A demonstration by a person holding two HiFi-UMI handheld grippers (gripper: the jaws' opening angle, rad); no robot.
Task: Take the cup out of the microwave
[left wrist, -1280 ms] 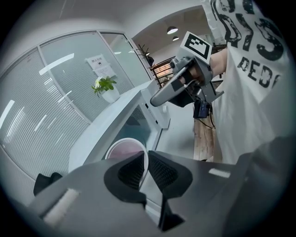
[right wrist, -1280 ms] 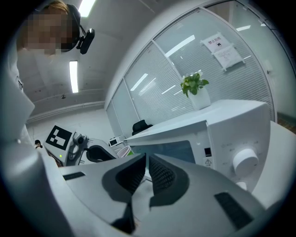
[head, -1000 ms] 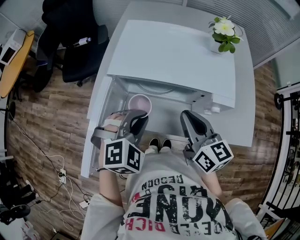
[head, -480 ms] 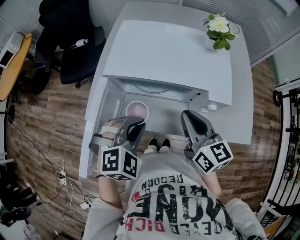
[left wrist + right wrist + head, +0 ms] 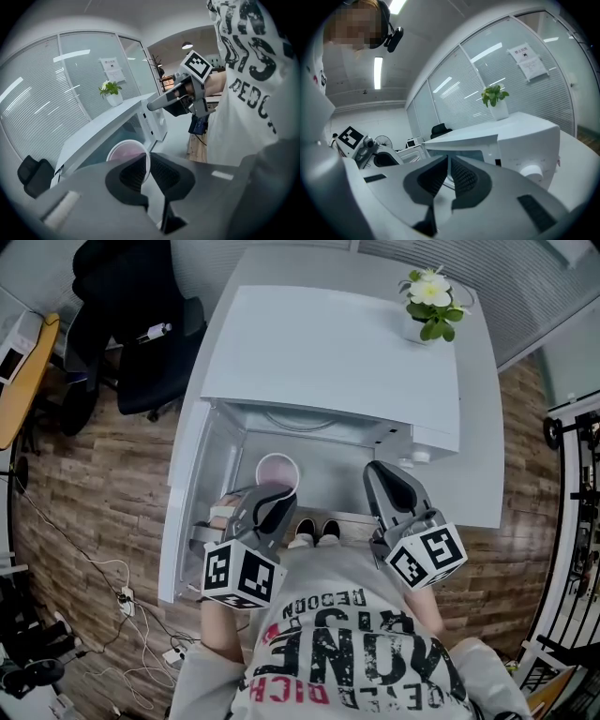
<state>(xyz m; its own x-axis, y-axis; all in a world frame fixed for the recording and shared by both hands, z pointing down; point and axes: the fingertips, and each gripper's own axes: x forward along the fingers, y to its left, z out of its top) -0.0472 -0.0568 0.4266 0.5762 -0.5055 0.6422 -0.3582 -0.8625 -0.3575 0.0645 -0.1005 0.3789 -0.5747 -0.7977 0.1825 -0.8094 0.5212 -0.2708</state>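
The cup (image 5: 278,471), rim pinched by the left gripper (image 5: 270,497) at the microwave's (image 5: 328,362) front edge, appears mid-removal and next needs drawing clear; the right gripper (image 5: 388,486) sits pressed together, empty.

Plant: small green plant with white blossoms in a white pot (image 5: 429,304), upper right.
Chair: black office chair (image 5: 141,343), upper left.
Floor: brown wood-plank floor (image 5: 84,484), tangled white cables (image 5: 131,601) lying lower left.
Partition: white paper notice (image 5: 112,69) posted on the glass.
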